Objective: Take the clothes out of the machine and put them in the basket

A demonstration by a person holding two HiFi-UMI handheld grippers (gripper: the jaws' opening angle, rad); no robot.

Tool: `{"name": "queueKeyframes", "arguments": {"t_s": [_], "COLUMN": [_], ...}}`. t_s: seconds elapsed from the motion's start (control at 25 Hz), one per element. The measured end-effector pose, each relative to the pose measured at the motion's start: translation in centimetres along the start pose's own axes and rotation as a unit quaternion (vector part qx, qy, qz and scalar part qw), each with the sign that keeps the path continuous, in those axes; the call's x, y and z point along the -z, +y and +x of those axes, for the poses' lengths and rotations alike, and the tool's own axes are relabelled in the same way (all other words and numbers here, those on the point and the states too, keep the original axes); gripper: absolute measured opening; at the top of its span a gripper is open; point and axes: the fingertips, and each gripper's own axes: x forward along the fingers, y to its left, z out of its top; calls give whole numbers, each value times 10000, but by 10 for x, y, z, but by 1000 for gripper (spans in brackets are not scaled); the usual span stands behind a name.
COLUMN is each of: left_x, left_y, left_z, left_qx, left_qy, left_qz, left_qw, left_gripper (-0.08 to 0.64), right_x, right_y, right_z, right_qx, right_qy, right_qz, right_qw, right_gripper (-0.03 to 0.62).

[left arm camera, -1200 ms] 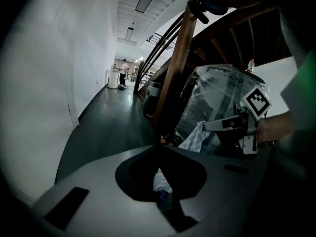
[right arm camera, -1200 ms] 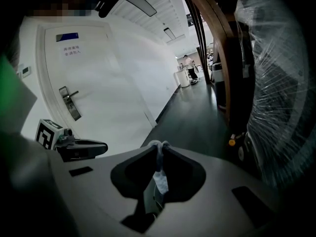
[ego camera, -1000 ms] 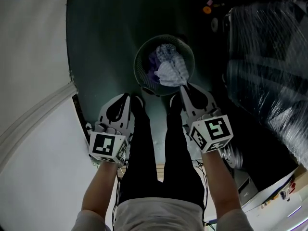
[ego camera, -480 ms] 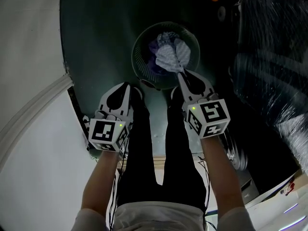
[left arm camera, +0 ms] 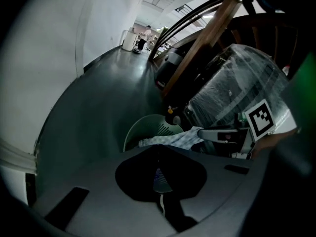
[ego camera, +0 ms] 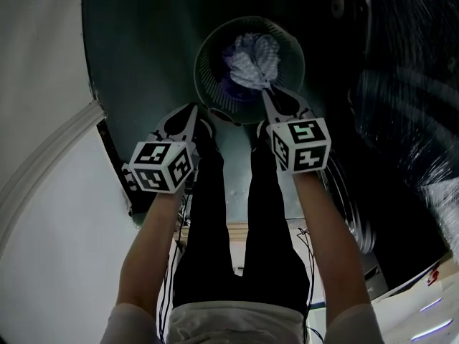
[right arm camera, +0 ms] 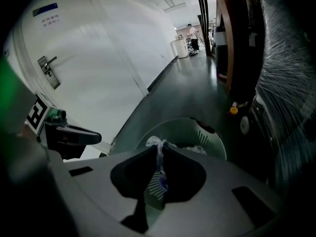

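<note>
Two tools are out in front of a standing person in black trousers, both held over a dark green floor.

Right tool — jaws pressed together on a corner of a pale checked cloth. Its own view shows a white fold pinched right at the tips. From there the cloth spreads down into the round green basket and lies on top of a darker purple garment. The marker cube sits back toward the wrist, above the right thigh.

Left tool — jaws closed on each other with nothing held between them. Its tips are near the basket's near-left rim; whether they touch it cannot be told. In its view the right tool and the checked cloth show off to the right, over the basket.

The basket stands on the floor just ahead of the person's feet, with slotted walls and an open top.

Surroundings: white wall along the left, and a bulky plastic-wrapped object on the right, near the basket but apart from it. A small orange object lies on the floor beyond the basket
</note>
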Motion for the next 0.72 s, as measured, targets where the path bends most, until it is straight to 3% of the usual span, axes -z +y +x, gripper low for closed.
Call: {"name": "queueKeyframes", "arguments": {"t_s": [0.44,0.72], "left_x": [51,61], "left_y": [28,36], "left_z": [41,54], "left_qx": [-161,-284], "left_qy": [961,1239], "left_qz": [-634,-561], "left_qw": [9932,9903], "left_gripper": [20,20], "right_x": [43,64], "right_y": [-19,-31], "right_z": [53,63], "right_qx": [235,509], "right_qy": [1001,1409], "right_qz": [515,820], "right_qw": [9934,9853], "right_gripper": [40,69]}}
